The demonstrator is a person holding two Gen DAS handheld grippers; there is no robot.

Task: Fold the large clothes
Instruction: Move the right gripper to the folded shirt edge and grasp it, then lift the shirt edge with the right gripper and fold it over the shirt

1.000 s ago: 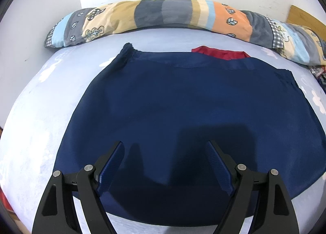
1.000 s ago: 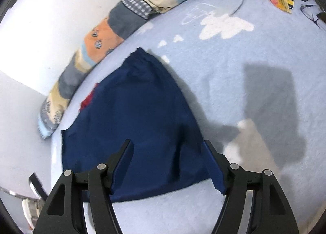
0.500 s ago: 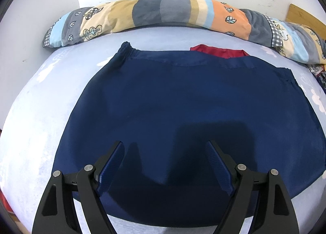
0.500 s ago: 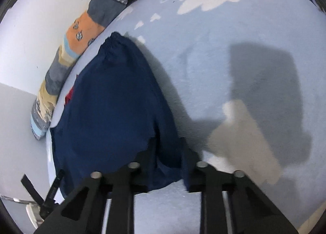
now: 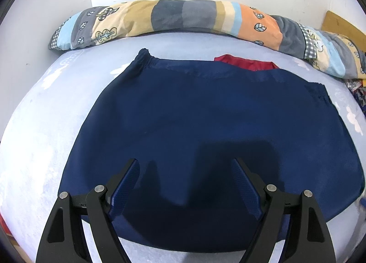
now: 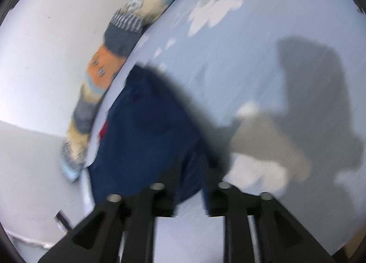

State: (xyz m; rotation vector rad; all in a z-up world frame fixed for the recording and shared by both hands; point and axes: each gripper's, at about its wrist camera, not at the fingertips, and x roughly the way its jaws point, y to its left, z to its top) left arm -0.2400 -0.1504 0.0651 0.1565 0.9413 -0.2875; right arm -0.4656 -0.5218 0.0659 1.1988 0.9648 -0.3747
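A large navy garment (image 5: 205,114) lies spread flat on the pale blue bed sheet (image 5: 45,137), its gathered waistband at the far side. A red cloth (image 5: 247,63) peeks out from under that far edge. My left gripper (image 5: 184,162) hovers open over the near hem, with nothing between its pads. In the blurred right wrist view, my right gripper (image 6: 191,171) sits at the garment's (image 6: 148,125) near right corner. Its jaws are opening, and a bunch of navy cloth still fills the narrow gap between them. That edge looks raised and casts a broad shadow.
A long patchwork bolster (image 5: 183,15) lies along the white wall behind the garment and shows again as the bolster (image 6: 128,27) in the right view. A wooden board (image 5: 343,29) and a heap of colourful clothes (image 5: 359,93) sit at the far right. Bare sheet (image 6: 251,57) stretches to the garment's right.
The right gripper went from wide open above the corner to closed on it, then widened a little. It also rolled and moved nearer the left wall. The left gripper has not moved.
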